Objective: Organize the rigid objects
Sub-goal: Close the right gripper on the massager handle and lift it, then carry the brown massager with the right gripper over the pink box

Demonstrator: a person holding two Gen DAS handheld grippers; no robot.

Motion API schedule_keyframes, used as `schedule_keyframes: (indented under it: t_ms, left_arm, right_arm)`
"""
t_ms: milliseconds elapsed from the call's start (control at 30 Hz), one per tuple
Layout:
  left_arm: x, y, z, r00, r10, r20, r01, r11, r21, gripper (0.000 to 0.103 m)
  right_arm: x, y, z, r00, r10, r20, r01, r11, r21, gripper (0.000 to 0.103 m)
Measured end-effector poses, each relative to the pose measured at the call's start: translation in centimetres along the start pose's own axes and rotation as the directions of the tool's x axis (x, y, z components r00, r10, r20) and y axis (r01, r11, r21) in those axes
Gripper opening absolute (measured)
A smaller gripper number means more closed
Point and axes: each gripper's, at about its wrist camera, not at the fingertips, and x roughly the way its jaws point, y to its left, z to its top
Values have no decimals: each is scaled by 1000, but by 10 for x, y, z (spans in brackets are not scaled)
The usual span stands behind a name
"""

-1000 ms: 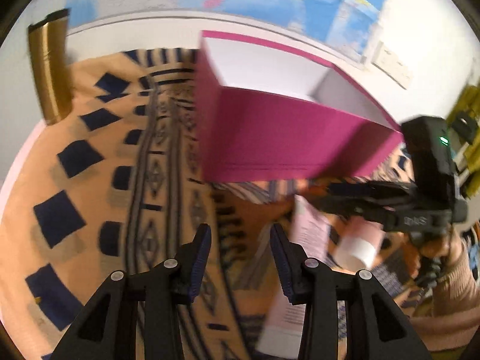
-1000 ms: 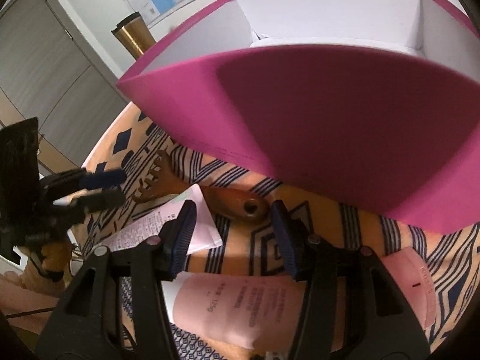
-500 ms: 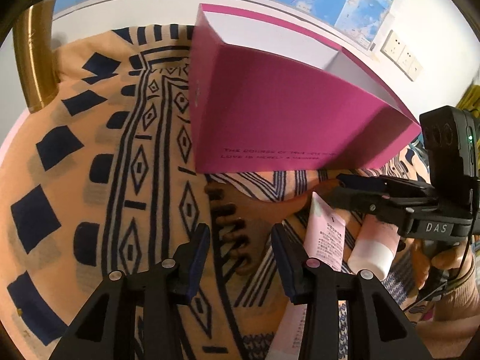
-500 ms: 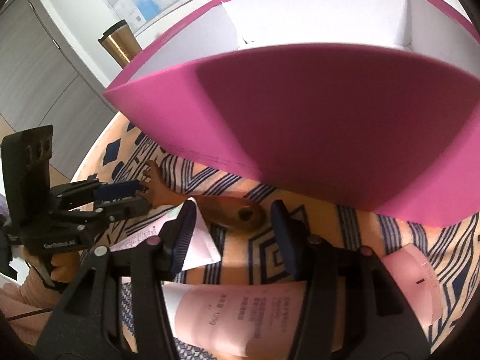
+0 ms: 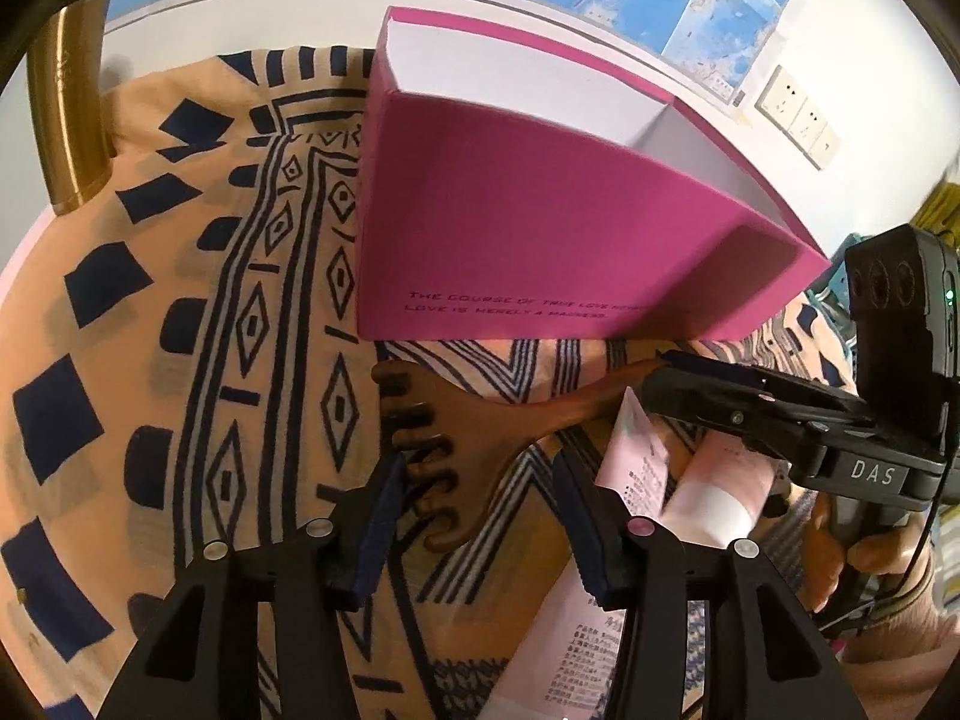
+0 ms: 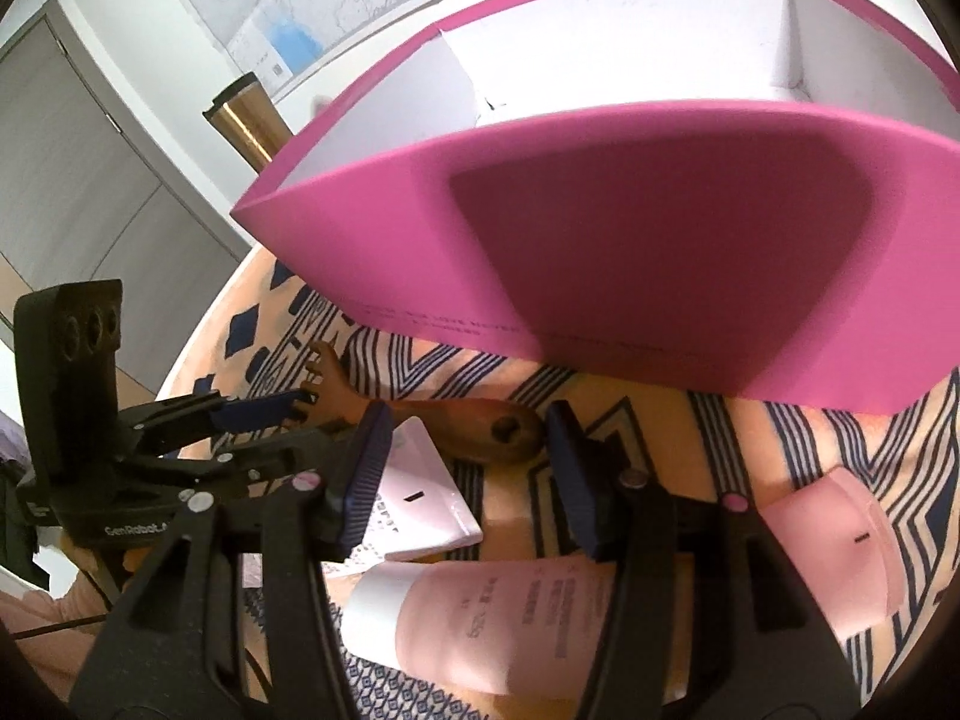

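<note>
1. On my far left, a gold tumbler [image 5: 66,114] stands upright on the patterned tablecloth [image 5: 150,312], well apart from the work.
2. My left claw [image 5: 474,516] is wide open and holds nothing. The toothed head of the wooden comb [image 5: 444,450] lies between its fingers; whether they touch the wood I cannot tell.
3. The comb's long axis runs from that head away to the right, handle toward the right claw [image 6: 462,468]. I judge the left claw the nearer for a pick, closing across the head.
4. Just behind the comb sits the open magenta box [image 5: 540,228], its white interior showing nothing inside from either view; that is the likely destination.
5. Right of the comb lie a pale tube [image 5: 636,462] and a pink tube with a white cap [image 6: 498,624], near each other.
6. My right claw is also open and empty, held low, with the comb's holed handle end between its fingertips and the pink tube beneath it.
</note>
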Motion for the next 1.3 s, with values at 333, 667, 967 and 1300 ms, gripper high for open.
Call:
schedule_keyframes:
  t_ms: [333,667,967,1300]
  left_arm:
    - [-19,-17,6,999,-20,47,18,999,35,50]
    - [-45,-41,11,993,-62,105,54,995,82,50]
    - [-58,-64,20,986,-96,138,77,987,139,50]
    - [-64,-82,31,979,-124,165,94,979,179,50]
  right_arm:
    - [-22,-1,-3,999,4,45,-4,1000,8,56]
    - [-67,9,-1,991,-6,135,9,1000,-21,56]
    - [-97,4,0,980,-24,196,27,1000,-12,56]
    - [-120,-2,7,967,-48,250,52,999,-9,56]
